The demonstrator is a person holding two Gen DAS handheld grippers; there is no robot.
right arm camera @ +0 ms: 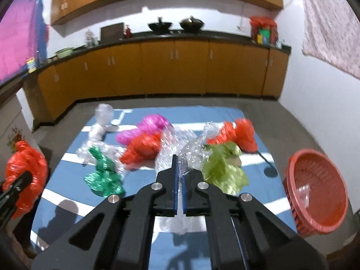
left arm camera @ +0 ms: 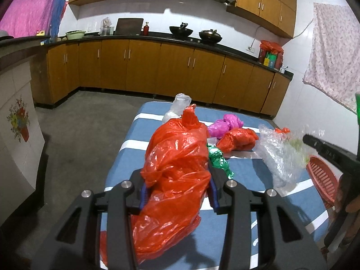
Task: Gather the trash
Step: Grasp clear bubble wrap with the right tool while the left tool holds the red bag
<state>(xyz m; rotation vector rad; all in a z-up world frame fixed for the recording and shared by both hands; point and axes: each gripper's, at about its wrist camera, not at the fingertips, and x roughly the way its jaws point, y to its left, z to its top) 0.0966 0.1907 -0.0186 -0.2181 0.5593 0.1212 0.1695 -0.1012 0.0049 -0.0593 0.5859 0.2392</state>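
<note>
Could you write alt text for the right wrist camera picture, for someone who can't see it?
The right gripper has its jaws shut on a clear crinkled plastic bag above a blue striped mat strewn with red, pink and green bags. A red basket sits at the mat's right edge.

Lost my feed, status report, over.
Left gripper clamps red plastic bag. Right gripper pinches clear plastic wrap. Red basket at right, unobstructed.

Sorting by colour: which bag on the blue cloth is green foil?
The shiny green foil bag, left of the right gripper; the yellow-green bag is duller, on its right.
</note>
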